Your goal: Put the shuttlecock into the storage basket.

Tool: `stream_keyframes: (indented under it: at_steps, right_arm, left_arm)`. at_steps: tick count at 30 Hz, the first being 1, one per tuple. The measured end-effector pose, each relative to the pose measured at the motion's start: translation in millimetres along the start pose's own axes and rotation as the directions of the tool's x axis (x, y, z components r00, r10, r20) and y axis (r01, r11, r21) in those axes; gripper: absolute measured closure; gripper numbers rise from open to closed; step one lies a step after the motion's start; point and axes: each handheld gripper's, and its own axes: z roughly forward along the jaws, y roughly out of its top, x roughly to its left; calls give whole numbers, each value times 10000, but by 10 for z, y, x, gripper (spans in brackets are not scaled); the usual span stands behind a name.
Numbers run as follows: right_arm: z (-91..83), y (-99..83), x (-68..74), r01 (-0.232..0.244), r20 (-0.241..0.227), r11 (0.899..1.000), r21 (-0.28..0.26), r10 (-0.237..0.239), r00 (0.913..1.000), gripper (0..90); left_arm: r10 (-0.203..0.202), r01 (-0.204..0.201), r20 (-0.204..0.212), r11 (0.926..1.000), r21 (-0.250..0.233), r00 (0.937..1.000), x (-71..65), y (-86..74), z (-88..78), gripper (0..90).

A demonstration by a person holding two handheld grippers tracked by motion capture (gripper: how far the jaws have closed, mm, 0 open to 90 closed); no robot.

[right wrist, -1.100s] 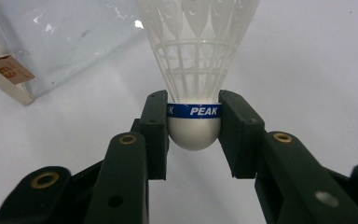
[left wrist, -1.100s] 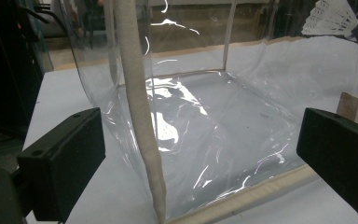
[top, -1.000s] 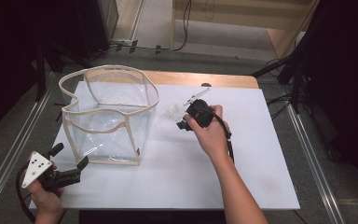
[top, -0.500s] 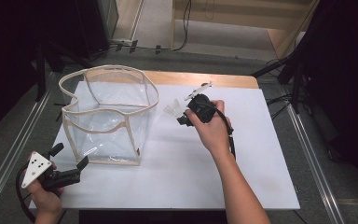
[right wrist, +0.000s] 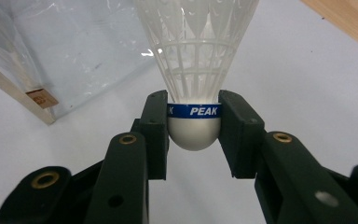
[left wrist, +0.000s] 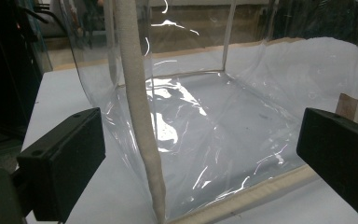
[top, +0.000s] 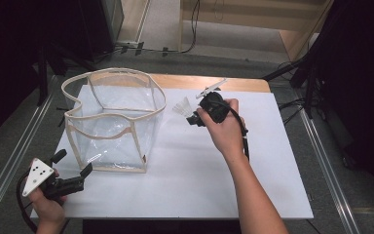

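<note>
On the white table top (top: 185,170), the right gripper (right wrist: 194,126) clamps a white shuttlecock (right wrist: 195,70) by its rounded base, right of the clear bag (top: 112,122), while the left gripper (top: 70,178), jaws wide apart, grips nothing at the bag's near-left corner.

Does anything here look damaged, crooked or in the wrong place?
Only the clear bag looks odd: its soft rim sags and bends unevenly. The shuttlecock looks whole and sits straight by its cork in the right gripper.
</note>
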Motion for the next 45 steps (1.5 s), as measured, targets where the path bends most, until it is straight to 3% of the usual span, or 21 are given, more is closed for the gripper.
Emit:
stream_keyframes:
  at_steps: [12,19,45]
  right_arm:
    - [-114,94,18,28,31,10000,-47,-28,10000,626]
    - [-223,121,-7,55,133,9997,-248,-51,9999,626]
    - [-379,266,-22,49,309,9953,-965,-19,9995,626]
  left_arm:
    - [-26,26,-1,10000,-9,10000,2,0,-4,18]
    - [-3,3,15,10000,6,10000,2,0,-6,18]
    - [-10,10,42,10000,-8,10000,1,0,1,18]
